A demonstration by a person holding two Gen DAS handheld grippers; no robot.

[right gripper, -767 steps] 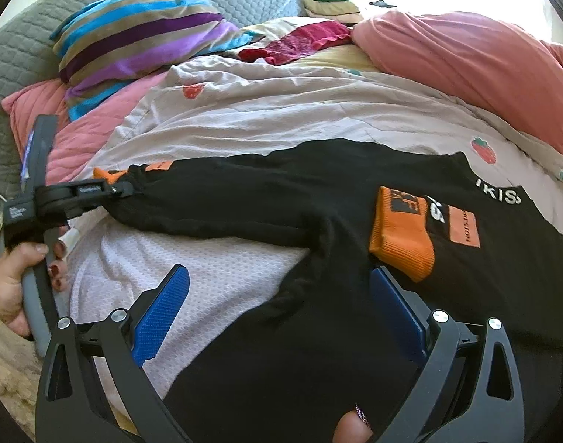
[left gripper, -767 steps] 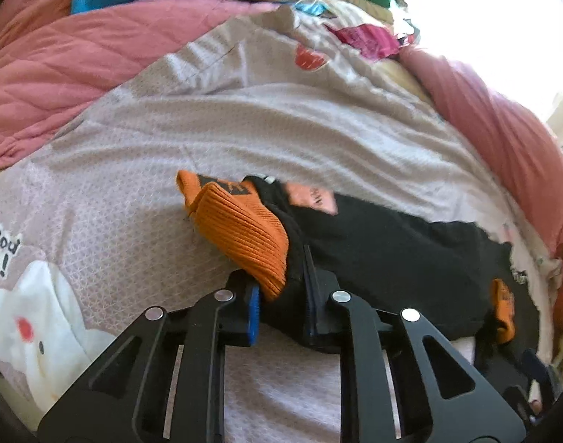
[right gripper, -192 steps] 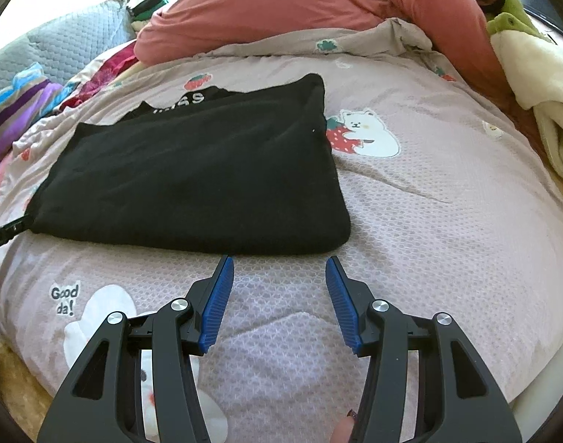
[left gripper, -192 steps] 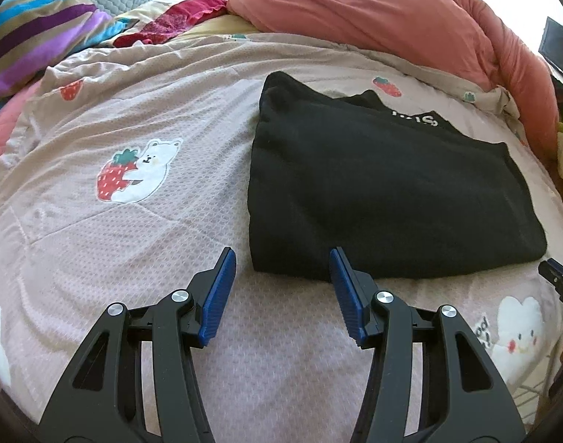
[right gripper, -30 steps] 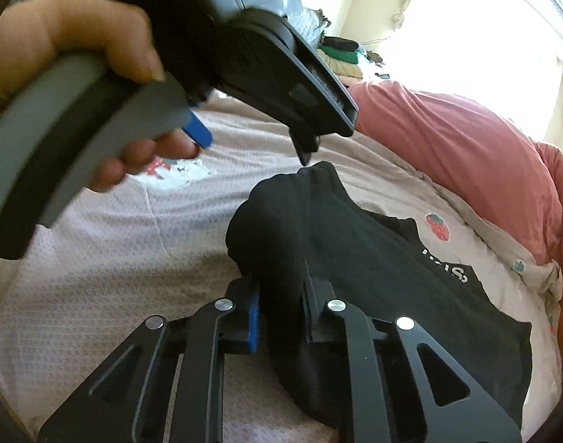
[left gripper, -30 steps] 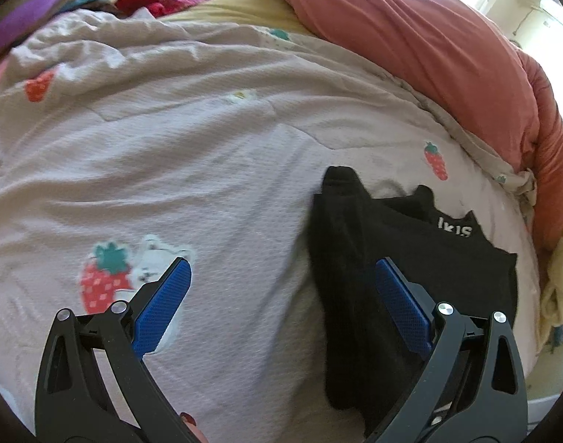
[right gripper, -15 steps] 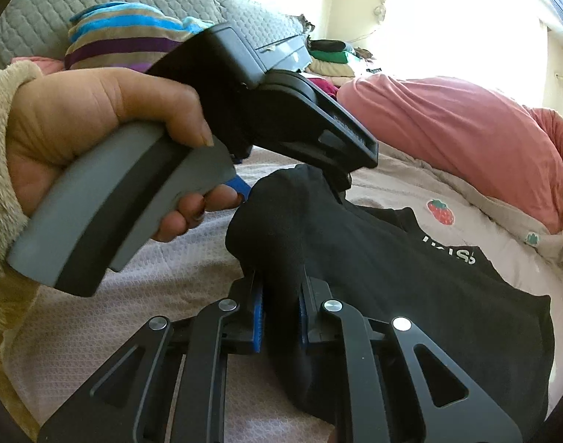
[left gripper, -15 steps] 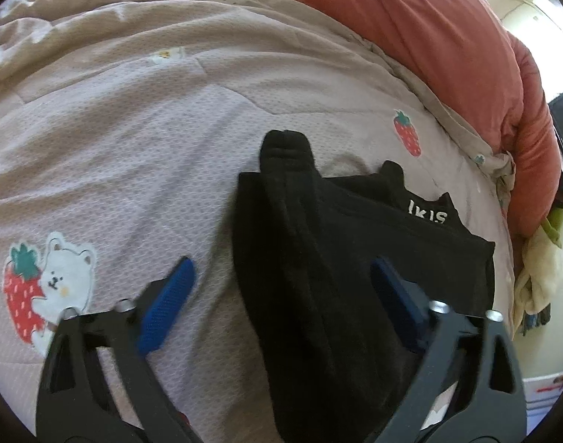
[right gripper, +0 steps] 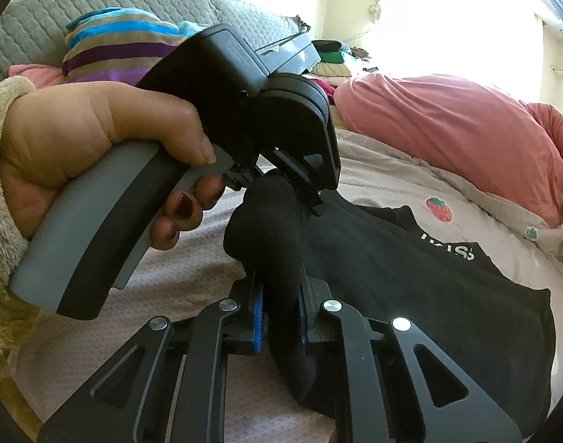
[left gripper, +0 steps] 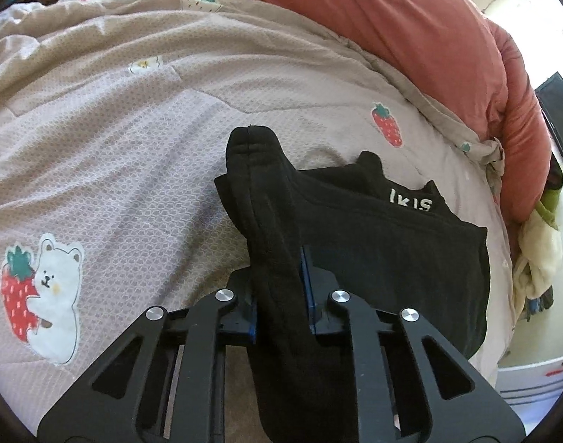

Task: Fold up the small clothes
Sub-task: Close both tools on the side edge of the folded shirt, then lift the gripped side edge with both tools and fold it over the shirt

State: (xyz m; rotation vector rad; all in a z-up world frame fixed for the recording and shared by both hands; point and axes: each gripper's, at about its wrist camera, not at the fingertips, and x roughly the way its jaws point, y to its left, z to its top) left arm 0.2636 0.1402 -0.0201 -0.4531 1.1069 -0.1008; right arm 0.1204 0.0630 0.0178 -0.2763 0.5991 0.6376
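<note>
We count one black sweatshirt (left gripper: 373,243) — soft knit, folded, lying on the waffle-textured bedspread (left gripper: 115,140) toward its right edge; two grippers clench its raised left fold — left gripper (left gripper: 279,295) and right gripper (right gripper: 279,306); one pink quilt (left gripper: 410,29) behind.

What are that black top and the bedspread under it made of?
The black top looks like soft, matte knit, likely fleece or cotton: it bunches thickly between both sets of jaws. The bedspread seems quilted cotton with a fine woven print and stitched seams.
</note>
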